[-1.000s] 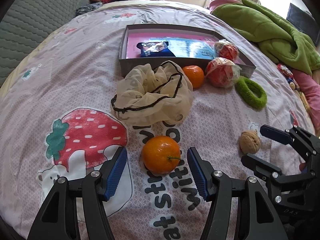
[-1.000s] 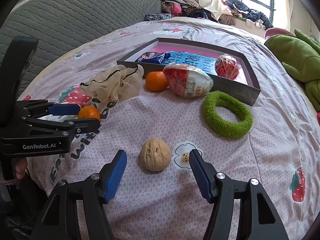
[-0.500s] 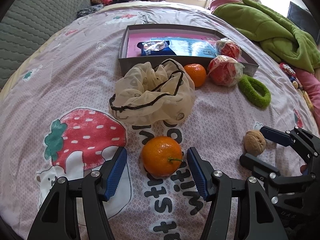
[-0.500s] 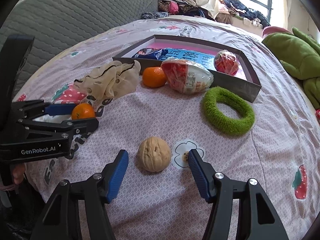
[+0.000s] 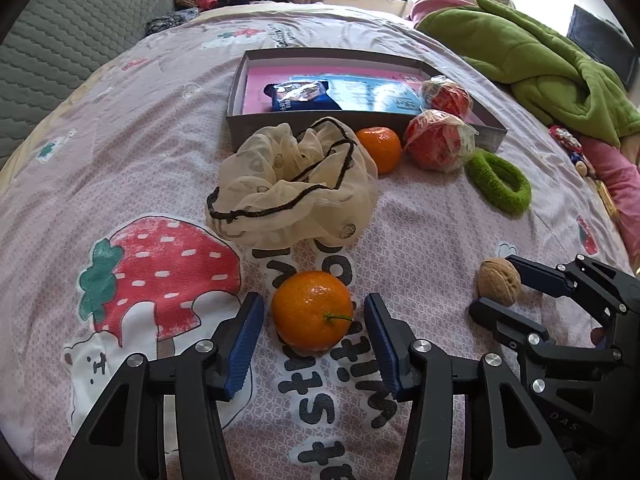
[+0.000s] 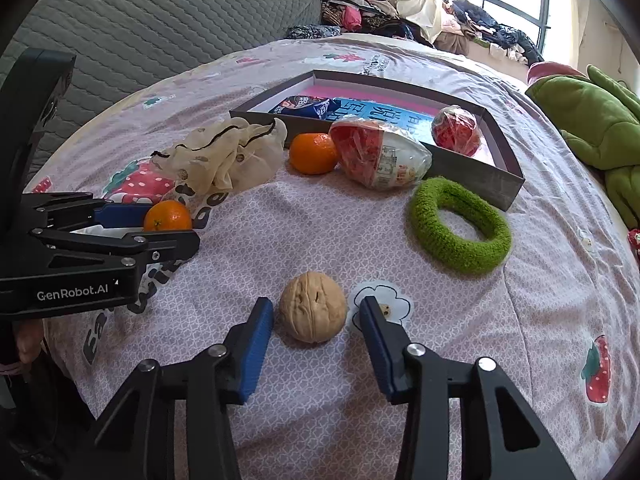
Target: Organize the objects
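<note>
An orange (image 5: pixel 313 310) lies on the bedspread between the fingers of my open left gripper (image 5: pixel 313 312); the pads are close beside it, not touching. It also shows in the right wrist view (image 6: pixel 168 216). A walnut (image 6: pixel 313 307) lies between the fingers of my open right gripper (image 6: pixel 316 312), also apart from the pads; it shows in the left wrist view (image 5: pixel 499 280). A grey tray (image 5: pixel 236 124) with a pink floor holds a blue snack packet (image 5: pixel 301 95) and a red wrapped ball (image 5: pixel 450 96).
A cream drawstring bag (image 5: pixel 292 184), a second orange (image 5: pixel 379 148), a red wrapped packet (image 5: pixel 438 145) and a green fuzzy ring (image 5: pixel 499 182) lie in front of the tray. A green blanket (image 5: pixel 532 56) lies at right. A grey headboard (image 6: pixel 160 20) stands at left.
Both grippers have moved forward and lower, so the orange and the walnut now sit deeper between their fingers. The fingers have narrowed somewhat around them.
</note>
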Demonstrator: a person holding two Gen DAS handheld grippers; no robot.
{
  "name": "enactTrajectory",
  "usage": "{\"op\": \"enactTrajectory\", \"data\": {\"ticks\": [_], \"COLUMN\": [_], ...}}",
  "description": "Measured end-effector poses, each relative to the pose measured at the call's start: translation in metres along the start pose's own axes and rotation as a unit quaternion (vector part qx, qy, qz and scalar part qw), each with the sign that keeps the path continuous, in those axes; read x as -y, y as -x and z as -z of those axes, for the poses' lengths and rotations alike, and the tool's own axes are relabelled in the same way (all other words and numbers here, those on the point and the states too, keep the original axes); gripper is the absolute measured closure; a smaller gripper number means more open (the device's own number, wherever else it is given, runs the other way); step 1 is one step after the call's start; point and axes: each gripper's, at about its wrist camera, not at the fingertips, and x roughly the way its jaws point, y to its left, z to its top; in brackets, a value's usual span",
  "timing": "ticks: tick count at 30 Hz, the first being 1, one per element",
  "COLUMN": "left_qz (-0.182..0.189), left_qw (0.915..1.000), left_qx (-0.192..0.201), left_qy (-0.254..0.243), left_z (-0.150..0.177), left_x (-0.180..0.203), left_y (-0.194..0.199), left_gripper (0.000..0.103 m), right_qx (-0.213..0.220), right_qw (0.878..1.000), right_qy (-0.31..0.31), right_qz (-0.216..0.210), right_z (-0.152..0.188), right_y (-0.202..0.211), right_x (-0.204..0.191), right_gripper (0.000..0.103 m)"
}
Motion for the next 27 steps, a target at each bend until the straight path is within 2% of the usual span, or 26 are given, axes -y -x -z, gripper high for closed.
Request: {"op": "enactTrajectory", "data": {"ticks": [3, 5, 17, 27], "left_qz": [0.003, 0.003, 0.004, 0.007], "left_qw": [1.0, 1.0, 1.0, 1.0], "left_qx": [-0.002, -0.002, -0.002, -0.002], "left_qy": [-0.001, -0.002, -0.002, 0.002], "left_z": [-0.0002, 0.0, 0.0003, 0.0002], "left_x": [0.0007, 0.0003, 0.0004, -0.0005], "left_y": [-0.0003, -0.0006, 0.0004, 0.002], "left_gripper": [0.061, 0.063, 0.063, 0.063], "right_qx": [0.0, 0.001, 0.003, 0.013], "right_qw": [1.0, 1.0, 1.0, 1.0], "right_qy": [-0.001, 0.002, 0.004, 0.008], "right_qz": [-0.002, -0.003, -0.01, -0.013], "right_z": [0.0003, 0.0004, 0.0008, -0.0018], "right_y": [0.0002, 0.0002, 0.0017, 0.0067], "right_x": [0.0007, 0.0005, 0.0005, 0.0006], "right_gripper": [0.06, 0.062, 0.069, 0.07]}}
